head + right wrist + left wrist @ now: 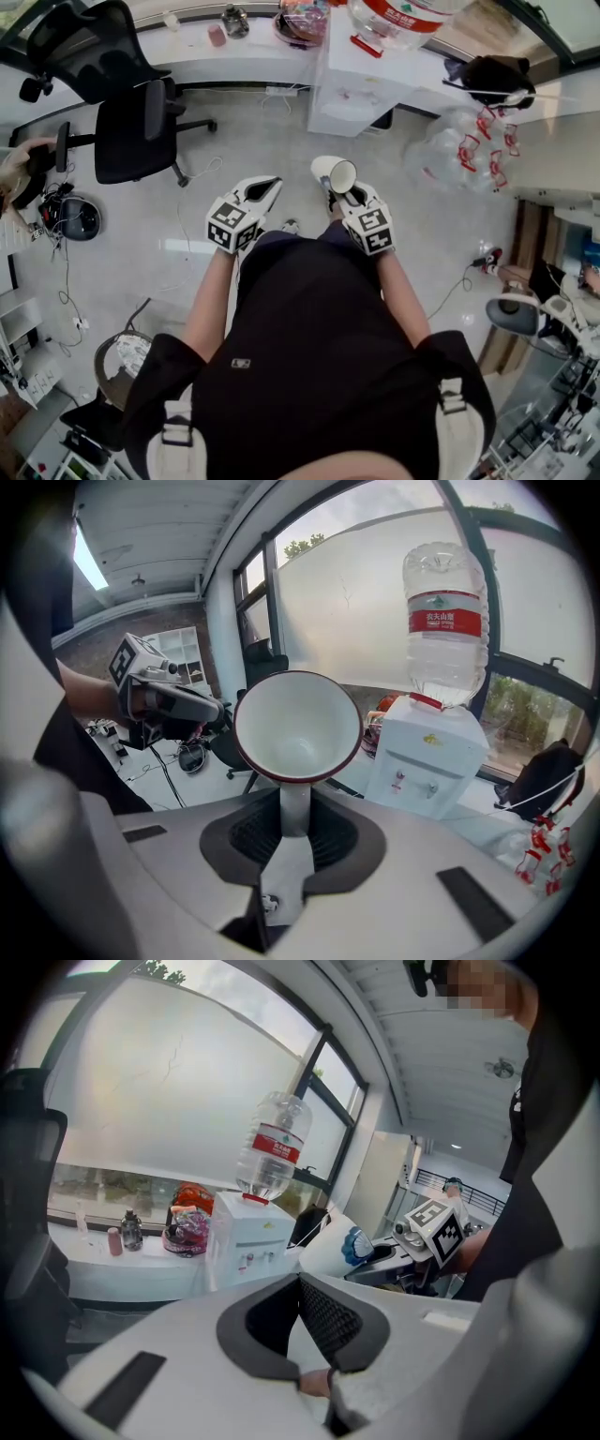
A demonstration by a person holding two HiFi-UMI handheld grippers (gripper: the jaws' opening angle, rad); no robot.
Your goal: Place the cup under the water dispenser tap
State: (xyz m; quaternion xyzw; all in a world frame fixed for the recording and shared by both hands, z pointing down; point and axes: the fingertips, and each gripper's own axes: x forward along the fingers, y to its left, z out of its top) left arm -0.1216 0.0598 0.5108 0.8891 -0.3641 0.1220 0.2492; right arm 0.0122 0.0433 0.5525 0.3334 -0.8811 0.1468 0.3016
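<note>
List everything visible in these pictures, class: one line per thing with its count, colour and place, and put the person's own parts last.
cup: one, white with a dark red rim, held by its handle in the right gripper
water dispenser: one, white, ahead by the window
water bottle: one, clear with a red label, upside down on the dispenser
office chair: one, black, on the floor at left
spare bottles: several, clear with red parts, on the floor right of the dispenser
bag: one, black, on the surface right of the dispenser
left gripper: one, white, empty
right gripper: one, white, closed on the cup's handle
</note>
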